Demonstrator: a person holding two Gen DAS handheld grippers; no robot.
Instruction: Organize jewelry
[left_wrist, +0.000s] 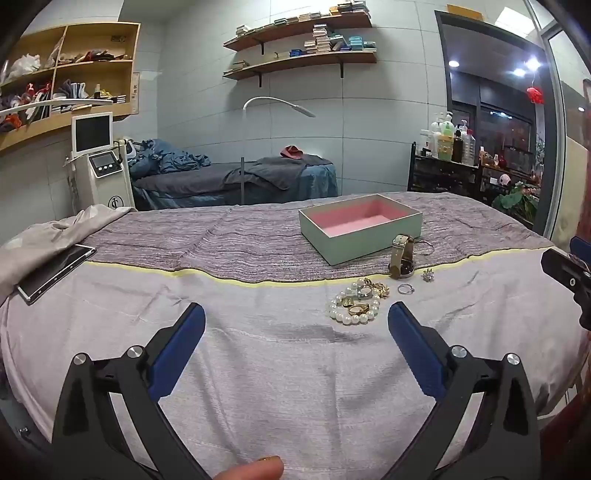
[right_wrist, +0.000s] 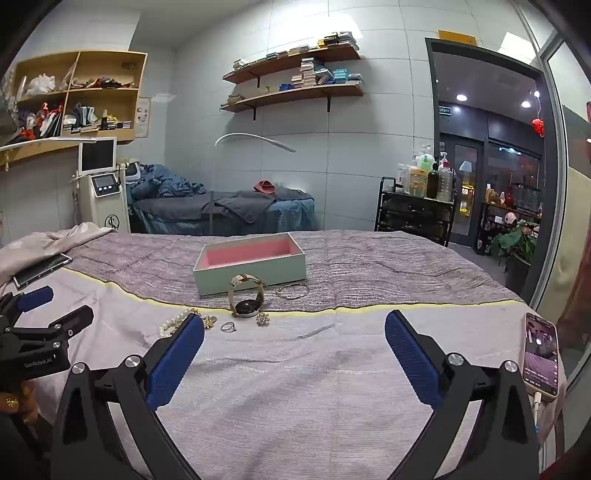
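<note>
Both grippers hang over the bed with jaws spread wide and nothing between them. From the left gripper (left_wrist: 295, 314), the pearl bracelet (left_wrist: 354, 303) lies near at one o'clock, gold rings heaped inside it. A thin ring (left_wrist: 405, 289) and a flower brooch (left_wrist: 428, 275) lie to the right of the bracelet, and the watch (left_wrist: 402, 258) stands behind them, just before the open box (left_wrist: 360, 229) with its pink lining. From the right gripper (right_wrist: 294, 326), the jewelry sits at eleven o'clock. A lit phone (right_wrist: 541, 360) lies at three o'clock and a dark tablet (left_wrist: 55, 273) rests far left.
</note>
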